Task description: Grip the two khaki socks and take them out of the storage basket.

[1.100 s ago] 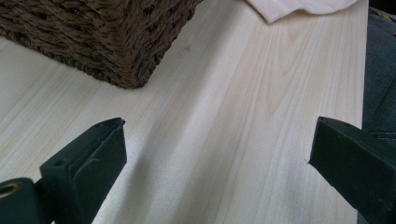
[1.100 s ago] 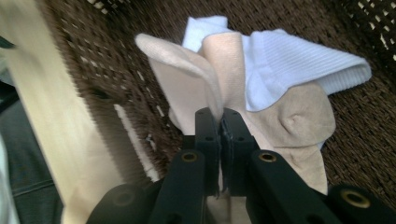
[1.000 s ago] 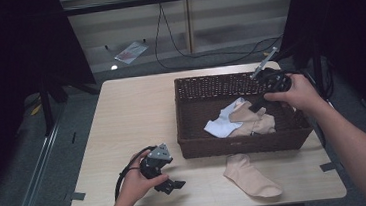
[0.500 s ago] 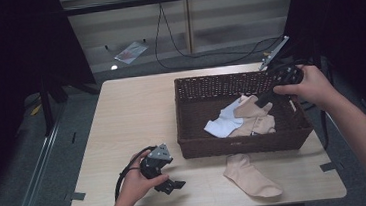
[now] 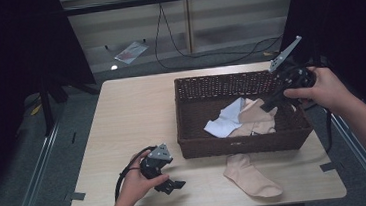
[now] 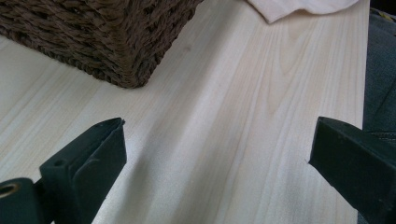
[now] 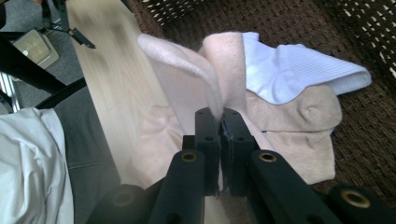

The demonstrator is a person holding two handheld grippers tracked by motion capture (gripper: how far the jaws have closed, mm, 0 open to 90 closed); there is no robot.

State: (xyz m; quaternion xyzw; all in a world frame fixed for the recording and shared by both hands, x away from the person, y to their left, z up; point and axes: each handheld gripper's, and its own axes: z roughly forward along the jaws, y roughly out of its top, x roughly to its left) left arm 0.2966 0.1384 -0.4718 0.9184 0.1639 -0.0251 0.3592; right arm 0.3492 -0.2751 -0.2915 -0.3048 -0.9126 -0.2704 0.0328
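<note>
At the table's (image 5: pixel 122 118) near left, the left gripper (image 5: pixel 170 185) rests on the wood, jaws spread wide apart over bare tabletop. A beige sock (image 5: pixel 250 176) lies flat in front of the wicker basket (image 5: pixel 244 143). Over the basket's right side, the right gripper (image 5: pixel 269 106) pinches another beige sock (image 7: pixel 187 70), lifted above a white sock (image 5: pixel 225 122).

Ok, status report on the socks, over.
Right claw shut on beige sock, lifting over basket. Left claw open, resting on table. Nothing in the way.

Jaws clamped on beige sock (image 7: pixel 196 79)
</note>
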